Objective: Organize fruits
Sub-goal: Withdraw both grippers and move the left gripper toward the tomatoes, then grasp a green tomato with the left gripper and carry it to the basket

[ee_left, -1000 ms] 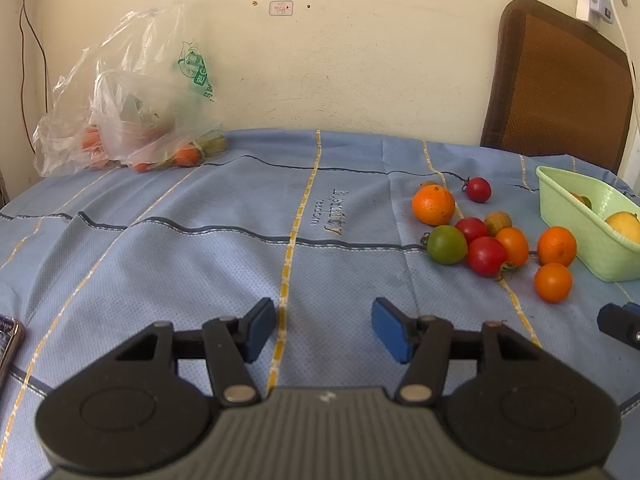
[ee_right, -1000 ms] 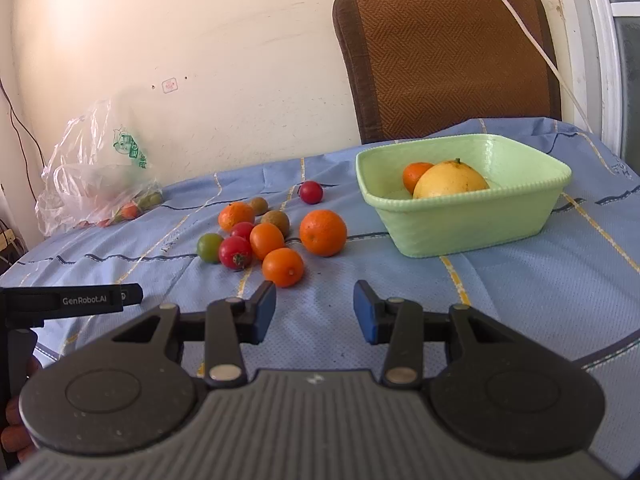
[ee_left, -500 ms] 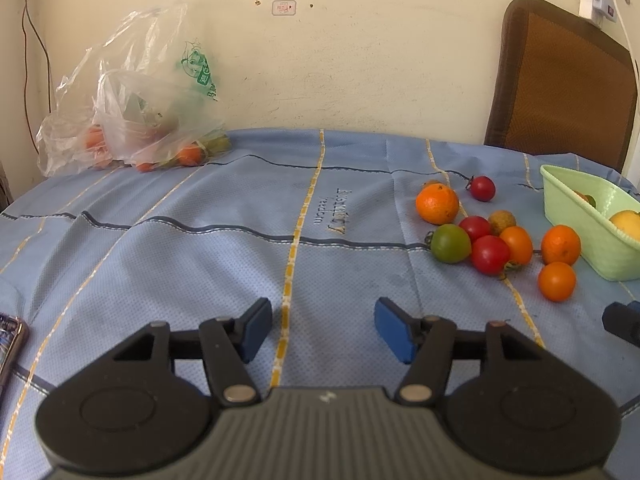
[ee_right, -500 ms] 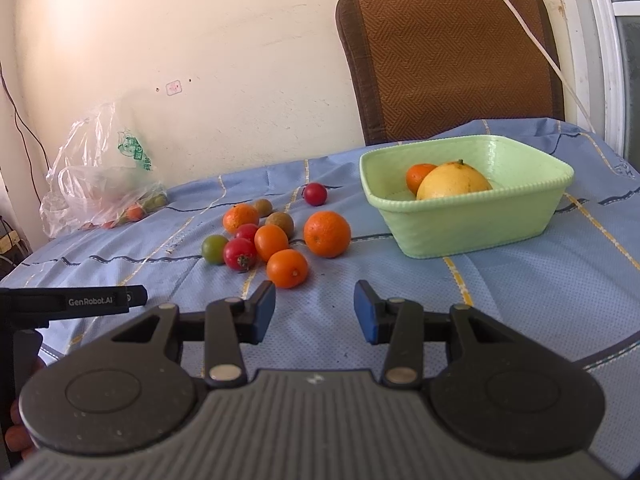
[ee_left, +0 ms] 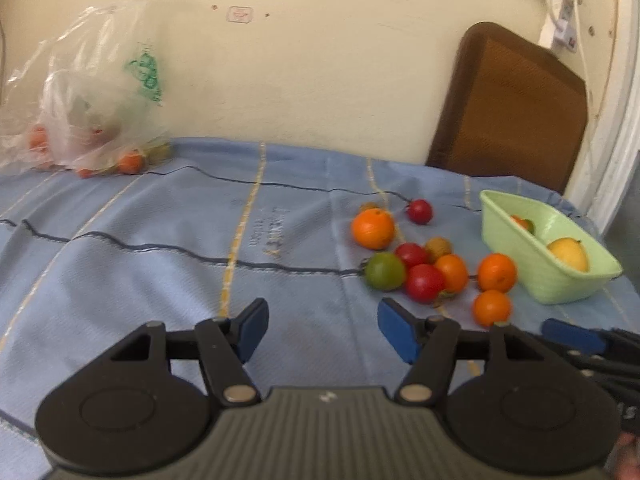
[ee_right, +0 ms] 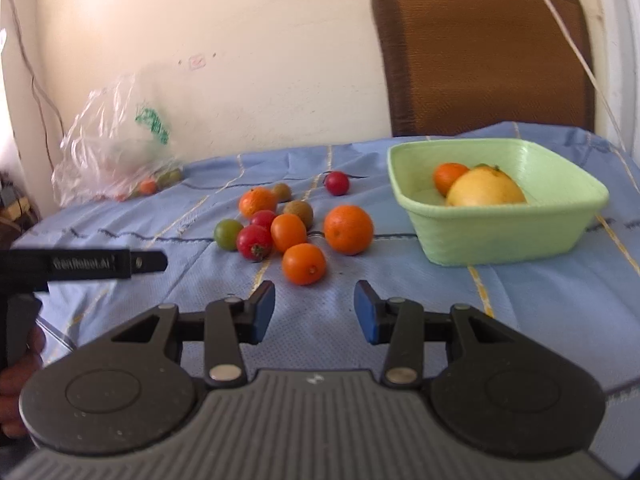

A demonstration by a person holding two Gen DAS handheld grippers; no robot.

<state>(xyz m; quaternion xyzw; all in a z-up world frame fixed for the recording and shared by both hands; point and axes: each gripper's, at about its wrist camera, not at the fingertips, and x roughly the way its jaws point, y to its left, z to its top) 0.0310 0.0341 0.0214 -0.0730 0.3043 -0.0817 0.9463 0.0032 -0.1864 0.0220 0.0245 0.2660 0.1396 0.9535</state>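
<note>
A cluster of loose fruit lies on the blue tablecloth: oranges [ee_right: 348, 229], a small orange [ee_right: 303, 263], red tomatoes [ee_right: 253, 241], a green tomato [ee_right: 228, 233] and brown kiwis [ee_right: 299, 210]. The same cluster shows in the left wrist view [ee_left: 424, 268]. A light green basket [ee_right: 516, 228] holds a yellow fruit [ee_right: 485, 187] and a small orange [ee_right: 449, 176]. My right gripper [ee_right: 315, 312] is open and empty, just short of the small orange. My left gripper [ee_left: 322, 330] is open and empty, left of the cluster.
A clear plastic bag [ee_left: 84, 108] with more fruit sits at the back left by the wall. A brown chair [ee_right: 484, 52] stands behind the table. The basket also shows at the right in the left wrist view [ee_left: 552, 280].
Both grippers have moved forward and toward the fruit cluster, which now looks closer. Their jaws stay open. No fruit has moved.
</note>
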